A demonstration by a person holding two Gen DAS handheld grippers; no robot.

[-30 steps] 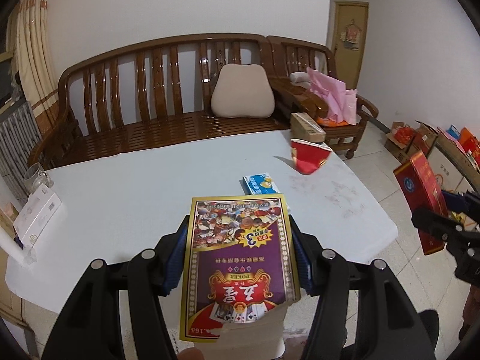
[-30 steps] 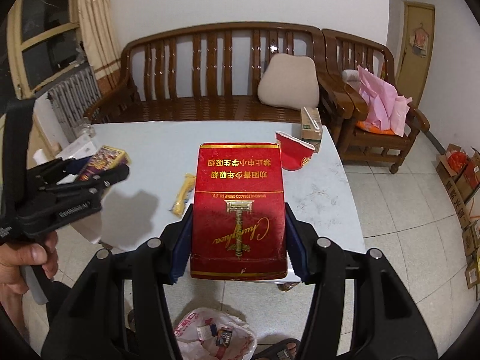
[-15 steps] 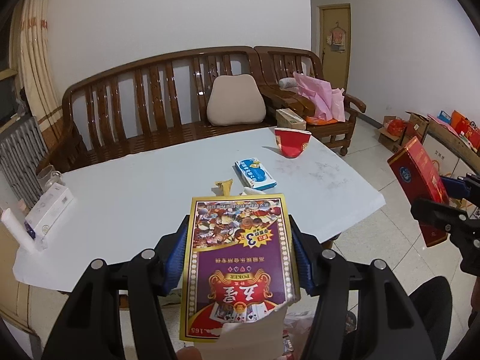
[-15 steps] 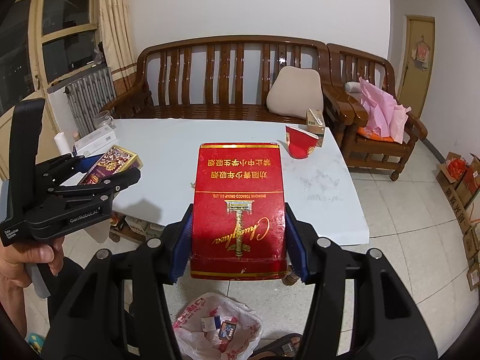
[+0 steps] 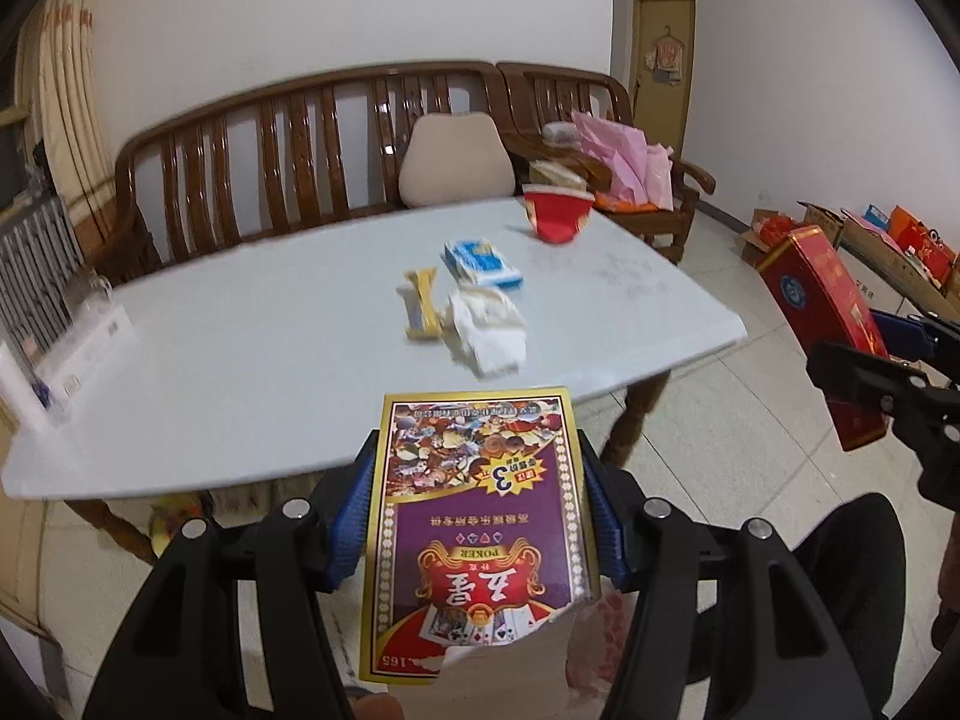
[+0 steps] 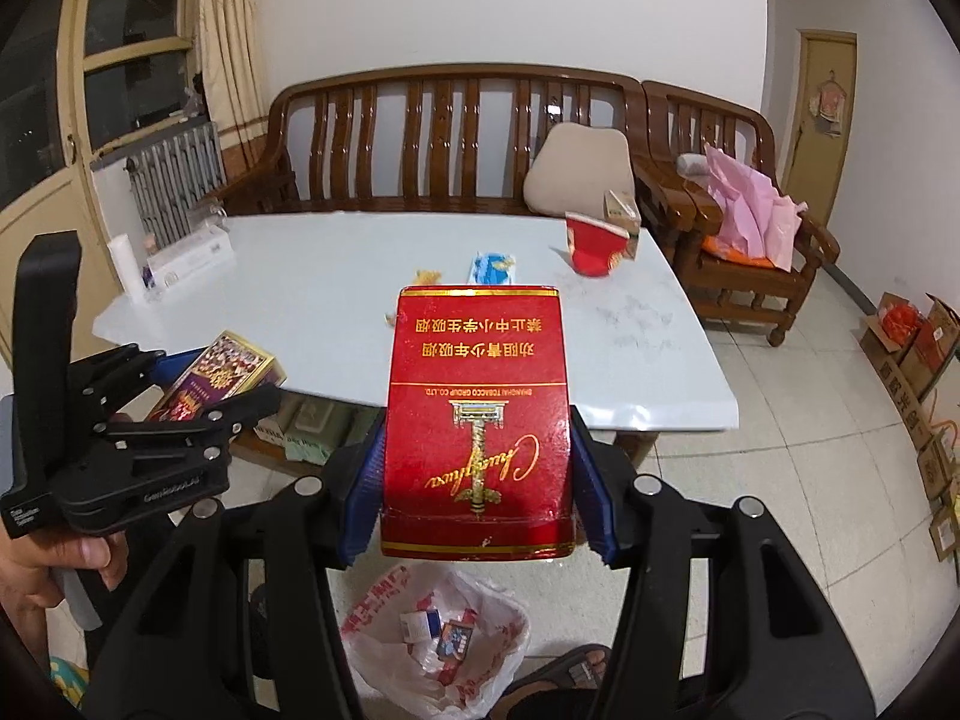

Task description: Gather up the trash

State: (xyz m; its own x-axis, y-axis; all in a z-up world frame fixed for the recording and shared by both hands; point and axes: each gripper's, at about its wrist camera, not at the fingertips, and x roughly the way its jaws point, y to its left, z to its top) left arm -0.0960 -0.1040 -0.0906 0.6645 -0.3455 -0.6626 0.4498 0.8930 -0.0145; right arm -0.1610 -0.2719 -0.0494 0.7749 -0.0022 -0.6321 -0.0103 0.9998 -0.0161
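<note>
The right tool [image 6: 477,474] clamped a red box [image 6: 477,420] above the bag [image 6: 438,648]; the left tool [image 5: 480,531] gripped a card box [image 5: 480,534], probably beside it. Centring before release seemed wise.

Red-gold carton [image 6: 477,420] — purple-gold poker box [image 5: 480,528].

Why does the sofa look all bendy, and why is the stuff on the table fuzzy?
Both wrist views use a fisheye lens, so the sofa and table edge curve. In the left wrist view the tissue and yellow wrapper are smeared by motion blur, while the poker box stays sharp. The right wrist view is crisper; the cigarette carton shows glare.
</note>
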